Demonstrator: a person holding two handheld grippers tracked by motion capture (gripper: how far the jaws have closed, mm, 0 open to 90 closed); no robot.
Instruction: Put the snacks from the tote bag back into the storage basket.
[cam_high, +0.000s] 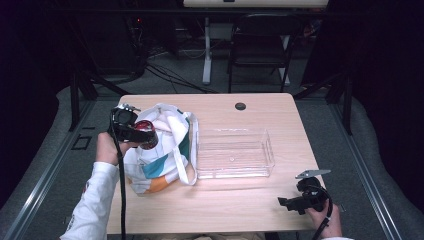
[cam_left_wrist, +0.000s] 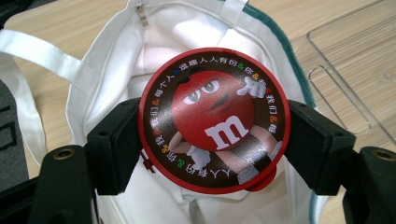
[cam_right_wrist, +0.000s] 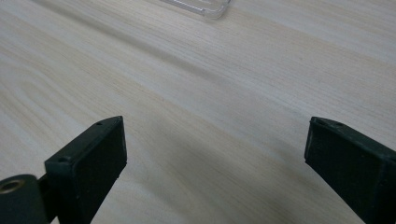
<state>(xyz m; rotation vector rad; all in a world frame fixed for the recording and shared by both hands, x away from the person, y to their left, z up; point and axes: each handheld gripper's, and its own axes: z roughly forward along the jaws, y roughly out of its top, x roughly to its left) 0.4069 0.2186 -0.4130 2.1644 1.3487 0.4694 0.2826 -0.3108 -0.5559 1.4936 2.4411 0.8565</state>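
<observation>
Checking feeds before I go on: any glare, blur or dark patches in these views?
High view: soft and low-detail, room black around the lit table. Left gripper view: candy tin sharp, sheen on its lid's lower part; clear tray catches reflections. Right gripper view: wood grain fairly sharp, near black jaws slightly soft.

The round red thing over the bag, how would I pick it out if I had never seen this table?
Start at the pale wooden table and find the white tote bag at its left side, beside the clear plastic tray. Just above the bag's open mouth, the left gripper is shut on a round container. Its red-rimmed lid shows a red cartoon candy character with a white "m".
</observation>
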